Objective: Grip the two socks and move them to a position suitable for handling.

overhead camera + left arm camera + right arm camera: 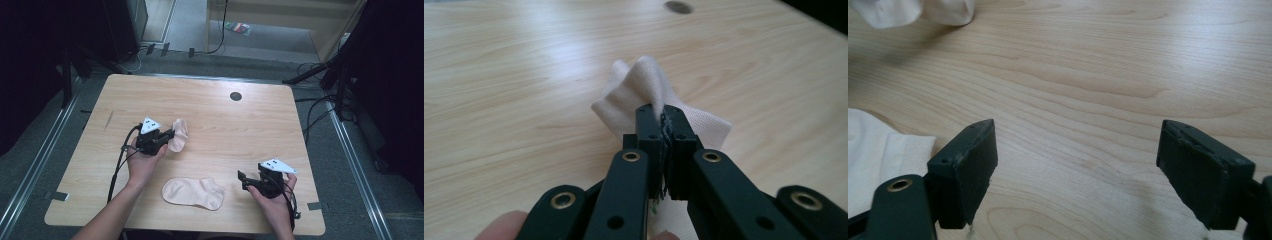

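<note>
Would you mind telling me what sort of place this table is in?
Probably a lab or recording workspace: a bare wooden table on grey carpet, loose cables on the floor, and dark stands around it.

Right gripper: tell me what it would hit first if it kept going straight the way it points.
Probably nothing soon. The right gripper, jaws open, looks along bare table. The flat sock lies off to one side of its line, and the sock held by the left gripper sits farther off, also aside. Depth is uncertain.

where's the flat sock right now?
High view: the flat sock lies near the table's front edge, between the two hands, below the pinched sock and left of the right gripper.
</note>
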The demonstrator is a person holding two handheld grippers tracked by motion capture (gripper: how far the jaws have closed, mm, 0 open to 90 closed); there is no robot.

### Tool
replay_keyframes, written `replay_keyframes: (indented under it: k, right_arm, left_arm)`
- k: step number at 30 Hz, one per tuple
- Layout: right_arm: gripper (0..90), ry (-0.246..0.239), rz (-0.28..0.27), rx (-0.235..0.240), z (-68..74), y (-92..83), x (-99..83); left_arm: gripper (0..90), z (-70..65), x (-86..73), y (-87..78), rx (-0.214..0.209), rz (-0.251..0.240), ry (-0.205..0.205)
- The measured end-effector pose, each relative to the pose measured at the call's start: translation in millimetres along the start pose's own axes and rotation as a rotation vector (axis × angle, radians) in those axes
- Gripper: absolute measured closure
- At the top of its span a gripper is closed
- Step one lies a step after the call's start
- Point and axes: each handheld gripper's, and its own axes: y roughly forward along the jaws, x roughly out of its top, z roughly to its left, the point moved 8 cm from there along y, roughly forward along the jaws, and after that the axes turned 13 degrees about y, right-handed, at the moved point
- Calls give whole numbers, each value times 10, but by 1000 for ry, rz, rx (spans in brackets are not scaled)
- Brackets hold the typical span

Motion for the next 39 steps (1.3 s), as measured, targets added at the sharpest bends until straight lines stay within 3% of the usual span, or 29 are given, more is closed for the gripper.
replay_keyframes:
  k: [3,5,7,8,10,12,13,16,18,22,26,28,30,35,39]
  right_arm:
    - [173,-4,5,5,48,8,-13]
    - [174,-16,4,8,76,12,-20]
    - [175,-13,7,8,104,14,-34]
    - [175,-13,7,8,104,14,-34]
    - [179,-22,17,7,128,26,-62]
    - [181,-23,20,6,137,38,-71]
    - [182,-21,22,5,142,43,-74]
    - [185,-23,15,-2,172,45,-66]
    - [198,-25,1,-1,228,29,-43]
    - [332,-34,-25,64,495,-3,36]
    - [437,-70,16,136,830,73,55]
    - [476,-86,28,148,989,142,61]
    - [517,-85,41,166,1152,229,75]
    - [587,-128,69,181,1535,488,96]
    - [638,-158,103,175,1735,704,79]
  left_arm:
    - [887,-168,-16,-140,-72,-21,-2]
    - [886,-236,-84,-195,-94,-16,9]
    - [884,-233,-229,-194,-96,22,15]
    - [883,-233,-229,-194,-96,22,15]
    - [877,-164,-498,-160,-108,82,-41]
    - [856,-149,-606,-167,-124,102,-50]
    - [800,-152,-616,-183,-130,90,-50]
    - [516,-136,-571,-285,-131,35,-50]
    - [414,-63,-572,-396,-120,7,-64]
    - [354,208,-707,-677,-32,-48,-123]
    - [347,419,-935,-858,65,-73,-141]
    - [340,467,-957,-891,61,-103,-190]
    - [343,482,-943,-892,73,-123,-196]
    - [342,465,-951,-872,75,-106,-191]
    - [345,466,-951,-869,80,-102,-193]
